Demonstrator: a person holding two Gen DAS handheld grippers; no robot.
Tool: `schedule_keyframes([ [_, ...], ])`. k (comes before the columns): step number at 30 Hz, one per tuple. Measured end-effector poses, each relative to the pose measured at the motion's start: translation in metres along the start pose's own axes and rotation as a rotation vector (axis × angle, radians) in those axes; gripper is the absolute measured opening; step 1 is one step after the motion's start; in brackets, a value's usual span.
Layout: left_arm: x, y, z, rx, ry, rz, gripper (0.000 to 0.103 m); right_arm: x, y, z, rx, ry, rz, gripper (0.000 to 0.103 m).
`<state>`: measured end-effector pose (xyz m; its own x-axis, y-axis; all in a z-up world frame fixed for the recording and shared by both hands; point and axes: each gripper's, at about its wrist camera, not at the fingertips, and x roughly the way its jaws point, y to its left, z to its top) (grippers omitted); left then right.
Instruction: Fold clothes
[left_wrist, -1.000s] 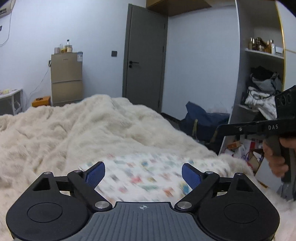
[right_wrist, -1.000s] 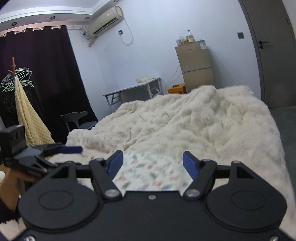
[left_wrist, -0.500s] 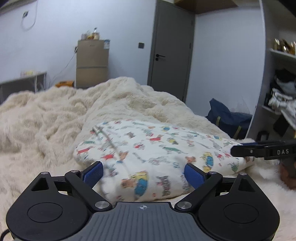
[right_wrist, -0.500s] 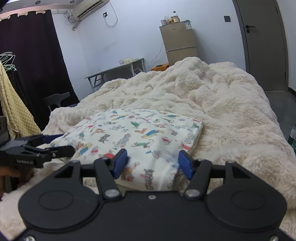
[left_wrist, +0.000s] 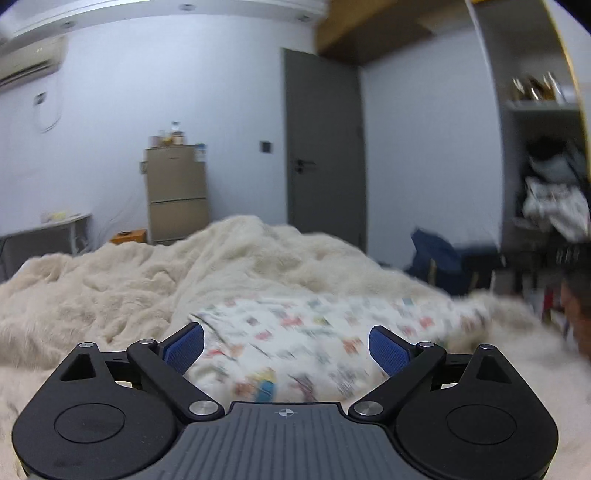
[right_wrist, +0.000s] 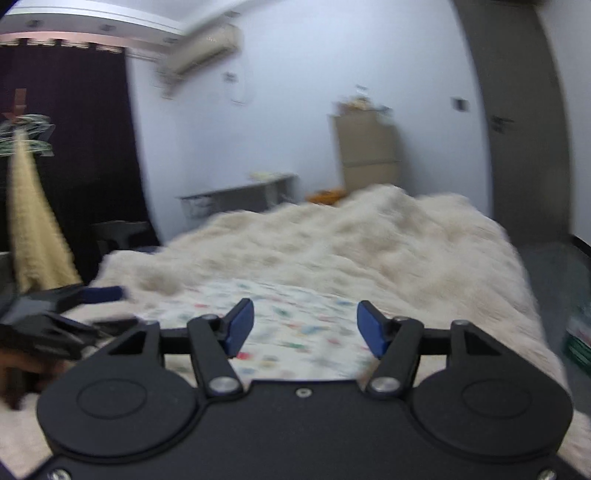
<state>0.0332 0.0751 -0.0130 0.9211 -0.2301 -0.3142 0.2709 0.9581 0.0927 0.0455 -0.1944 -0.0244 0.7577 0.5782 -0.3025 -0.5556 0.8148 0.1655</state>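
Observation:
A folded white garment (left_wrist: 314, 332) with small coloured prints lies on the fluffy cream blanket (left_wrist: 110, 295), blurred in both views. My left gripper (left_wrist: 286, 349) hangs open just short of the garment's near edge, its blue pads (left_wrist: 183, 347) wide apart and touching nothing. My right gripper (right_wrist: 306, 326) stands over another edge of the garment (right_wrist: 288, 295). Its jaws are opening, and the cloth lies below them with no pad pressing on it. In the right wrist view the left gripper (right_wrist: 110, 309) shows at the left edge, held by a hand.
The blanket covers the whole bed (right_wrist: 406, 240). Behind it stand a brown cabinet (left_wrist: 175, 192), a grey door (left_wrist: 325, 147) and a small table (right_wrist: 236, 192). Open shelves (left_wrist: 546, 166) with clothes and a dark blue bag (left_wrist: 436, 258) are on the right. A dark curtain (right_wrist: 74, 147) hangs at the left.
Both views have swung and blurred. The garment now sits lower and smaller in each than half a second ago. The right jaws stand slightly wider. Neither gripper has taken hold of the cloth.

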Motion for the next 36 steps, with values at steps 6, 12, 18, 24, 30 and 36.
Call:
schedule_keyframes([
  [6, 0.009, -0.005, -0.003, 0.046, 0.051, 0.012, 0.099, 0.031, 0.000, -0.027, 0.010, 0.096, -0.017, 0.071],
  [12, 0.012, -0.005, -0.007, 0.050, 0.065, 0.007, 0.101, 0.037, -0.013, -0.035, 0.084, 0.117, -0.002, 0.078],
  [18, 0.014, -0.005, -0.008, 0.050, 0.080, 0.001, 0.103, 0.037, -0.022, -0.036, 0.134, 0.126, 0.011, 0.080],
  [24, 0.014, -0.006, -0.008, 0.052, 0.085, 0.000, 0.103, 0.037, -0.021, -0.036, 0.134, 0.129, 0.009, 0.081],
  [30, 0.016, -0.009, -0.008, 0.071, 0.103, -0.002, 0.103, 0.038, -0.021, -0.035, 0.138, 0.132, 0.012, 0.082],
  [36, 0.001, -0.007, 0.006, 0.175, 0.016, 0.001, 0.103, 0.029, -0.020, -0.027, 0.114, 0.109, 0.035, 0.081],
])
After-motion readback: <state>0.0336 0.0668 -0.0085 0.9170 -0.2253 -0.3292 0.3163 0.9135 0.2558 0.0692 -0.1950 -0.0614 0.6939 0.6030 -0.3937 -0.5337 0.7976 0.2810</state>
